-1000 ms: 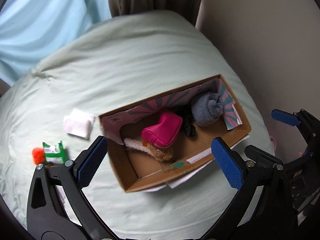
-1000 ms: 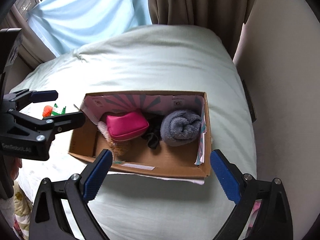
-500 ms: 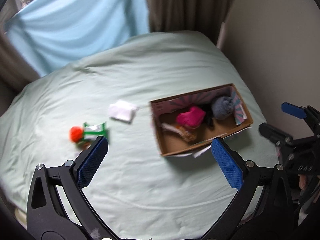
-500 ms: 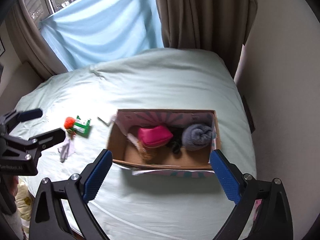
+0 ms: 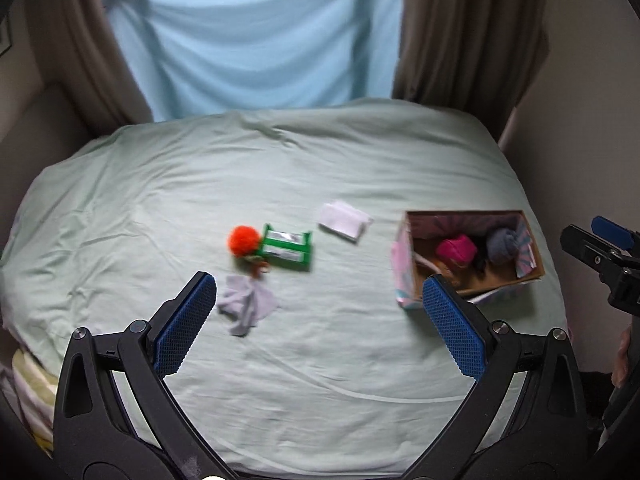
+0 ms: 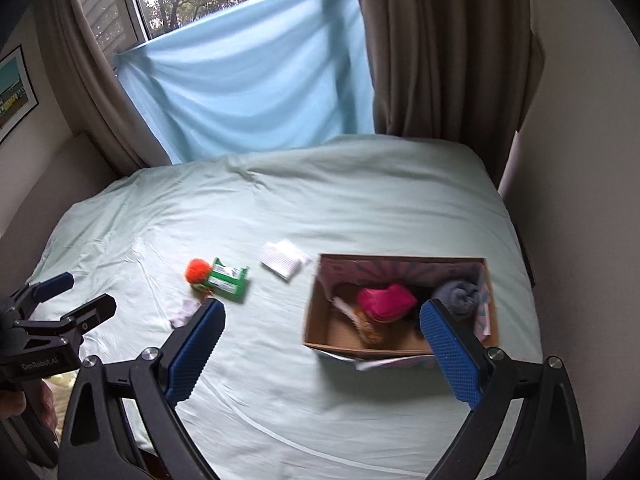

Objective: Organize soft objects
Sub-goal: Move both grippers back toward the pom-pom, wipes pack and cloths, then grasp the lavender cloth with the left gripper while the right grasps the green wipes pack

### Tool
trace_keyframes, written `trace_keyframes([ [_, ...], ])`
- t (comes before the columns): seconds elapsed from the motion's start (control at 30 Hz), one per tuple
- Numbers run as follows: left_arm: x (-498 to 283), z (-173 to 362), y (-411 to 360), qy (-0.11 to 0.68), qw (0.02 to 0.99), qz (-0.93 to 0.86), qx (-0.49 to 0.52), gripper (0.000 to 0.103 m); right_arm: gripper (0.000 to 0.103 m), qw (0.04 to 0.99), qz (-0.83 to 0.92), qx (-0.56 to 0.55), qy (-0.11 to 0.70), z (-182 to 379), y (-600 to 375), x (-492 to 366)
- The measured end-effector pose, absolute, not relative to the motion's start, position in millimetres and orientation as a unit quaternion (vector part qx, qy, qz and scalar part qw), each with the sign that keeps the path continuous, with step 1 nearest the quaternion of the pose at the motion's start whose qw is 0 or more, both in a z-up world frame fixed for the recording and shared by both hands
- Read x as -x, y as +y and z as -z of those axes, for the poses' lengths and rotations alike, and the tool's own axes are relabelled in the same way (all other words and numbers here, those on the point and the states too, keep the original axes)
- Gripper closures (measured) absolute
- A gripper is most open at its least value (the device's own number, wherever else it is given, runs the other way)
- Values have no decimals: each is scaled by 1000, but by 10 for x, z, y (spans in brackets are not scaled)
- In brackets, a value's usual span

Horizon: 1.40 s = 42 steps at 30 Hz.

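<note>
A cardboard box (image 5: 403, 270) (image 6: 314, 320) sits on the right of a pale green bed (image 5: 304, 168) (image 6: 360, 200). It holds a pink pouch (image 5: 456, 249) (image 6: 384, 299), a rolled grey towel (image 5: 505, 242) (image 6: 456, 295) and a tan plush (image 6: 366, 326). On the sheet lie an orange pom-pom (image 5: 243, 239) (image 6: 197, 270), a green pack (image 5: 286, 246) (image 6: 228, 279), a white folded cloth (image 5: 343, 224) (image 6: 283, 258) and a crumpled pale cloth (image 5: 246, 306) (image 6: 182, 312). My left gripper (image 5: 320, 326) and right gripper (image 6: 322, 350) are open, empty, high above the bed.
A blue sheet (image 6: 248, 92) hangs over the window between brown curtains (image 6: 444, 48). A wall (image 6: 580, 160) runs along the bed's right side. The right gripper shows at the right edge of the left wrist view (image 5: 600, 256); the left gripper shows at left in the right wrist view (image 6: 56, 320).
Both grippers have pulled back and up from the box. The box now looks small, and the loose items on the sheet have come into view. Both stay open.
</note>
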<state>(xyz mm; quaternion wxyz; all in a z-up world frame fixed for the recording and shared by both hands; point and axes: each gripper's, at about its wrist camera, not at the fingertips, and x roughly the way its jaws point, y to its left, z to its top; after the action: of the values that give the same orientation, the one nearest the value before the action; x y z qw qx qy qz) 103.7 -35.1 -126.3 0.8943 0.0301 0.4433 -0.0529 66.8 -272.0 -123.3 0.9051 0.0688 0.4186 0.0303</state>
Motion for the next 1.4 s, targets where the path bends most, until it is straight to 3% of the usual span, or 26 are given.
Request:
trace_keyframes([
  [0.27,-1133,1300,562,434,900,48,-5,0,6,914,-50,-65,396,1161,-1994,-761],
  [0.5,-1464,1692,1206,451,892,46,-1,0,6,917,-65,-37,391,1420,-1394,-1158],
  [0.83,-1912,2815,1614,492,869,44,12,0,6,901,-118,16,417,2291,-798,-1981],
  [1.4,-2331,4601,1162,531,846,24,29,3,6,809,-251,219,484,4131,-191,-3059],
])
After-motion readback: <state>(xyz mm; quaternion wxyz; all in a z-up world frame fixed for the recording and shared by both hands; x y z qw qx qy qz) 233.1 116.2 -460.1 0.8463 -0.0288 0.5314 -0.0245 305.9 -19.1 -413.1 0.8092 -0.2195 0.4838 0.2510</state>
